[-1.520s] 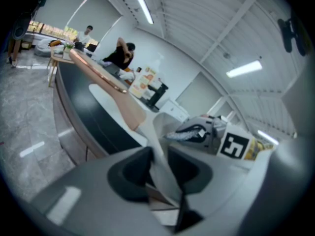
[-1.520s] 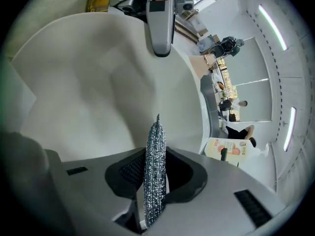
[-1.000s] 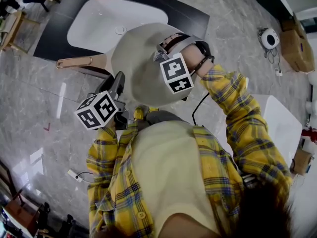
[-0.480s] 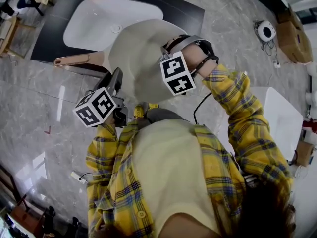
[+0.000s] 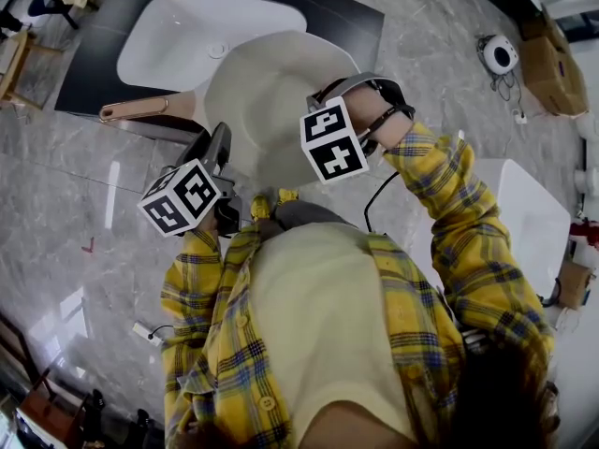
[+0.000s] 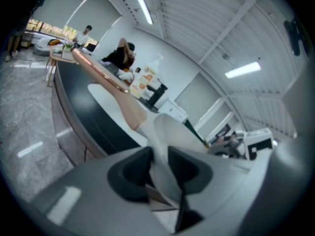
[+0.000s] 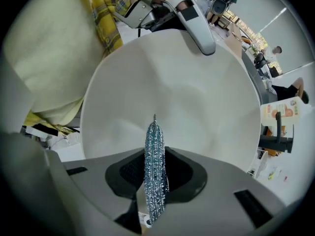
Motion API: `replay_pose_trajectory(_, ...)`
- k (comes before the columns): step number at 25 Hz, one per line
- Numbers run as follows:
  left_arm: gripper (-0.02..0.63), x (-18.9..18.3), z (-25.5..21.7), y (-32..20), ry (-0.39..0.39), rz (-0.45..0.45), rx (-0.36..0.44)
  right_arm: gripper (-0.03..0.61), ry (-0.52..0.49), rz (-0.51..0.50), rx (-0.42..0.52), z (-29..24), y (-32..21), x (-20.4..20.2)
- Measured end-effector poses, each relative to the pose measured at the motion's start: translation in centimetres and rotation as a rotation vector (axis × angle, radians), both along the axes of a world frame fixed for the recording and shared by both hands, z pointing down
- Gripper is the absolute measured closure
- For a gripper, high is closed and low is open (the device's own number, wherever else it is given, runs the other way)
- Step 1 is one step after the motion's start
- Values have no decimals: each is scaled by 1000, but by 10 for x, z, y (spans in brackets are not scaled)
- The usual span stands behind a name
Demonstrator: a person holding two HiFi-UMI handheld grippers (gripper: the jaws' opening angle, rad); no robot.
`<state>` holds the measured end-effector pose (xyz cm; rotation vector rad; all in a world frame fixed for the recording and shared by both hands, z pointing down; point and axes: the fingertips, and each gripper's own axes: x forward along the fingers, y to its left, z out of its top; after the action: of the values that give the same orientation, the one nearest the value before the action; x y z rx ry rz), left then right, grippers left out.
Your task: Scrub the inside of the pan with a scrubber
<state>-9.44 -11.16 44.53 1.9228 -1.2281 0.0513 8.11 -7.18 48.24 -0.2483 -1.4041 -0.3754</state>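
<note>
Right gripper view: scrubber (image 7: 155, 156) clenched in right gripper (image 7: 155, 177), over pan (image 7: 172, 82).
Left gripper (image 6: 158, 167) clamps rim (image 6: 166, 132) at 12 o'clock; best pressed flat, swept in small circles.

Left tongs (image 6: 160, 167) clamp, tilted downward — right tongs (image 7: 155, 175) clamp, pointing down.

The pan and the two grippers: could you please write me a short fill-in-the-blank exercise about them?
The left gripper is shut on the ___'s rim.
The right gripper is shut on the ___.
In the head view, the pan has its handle pointing ___.
Missing: pan; scrubber; left.
</note>
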Motion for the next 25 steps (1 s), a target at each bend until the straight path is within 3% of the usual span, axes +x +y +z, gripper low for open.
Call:
replay_pose_trajectory(11,500,-1,2,0,-2,-1,4,495,-99,96,-227,-4,44,-26)
replay_pose_trajectory(25,500,1,0,1,-3,-7,5,495,-387,401,-513,-31,58,-69)
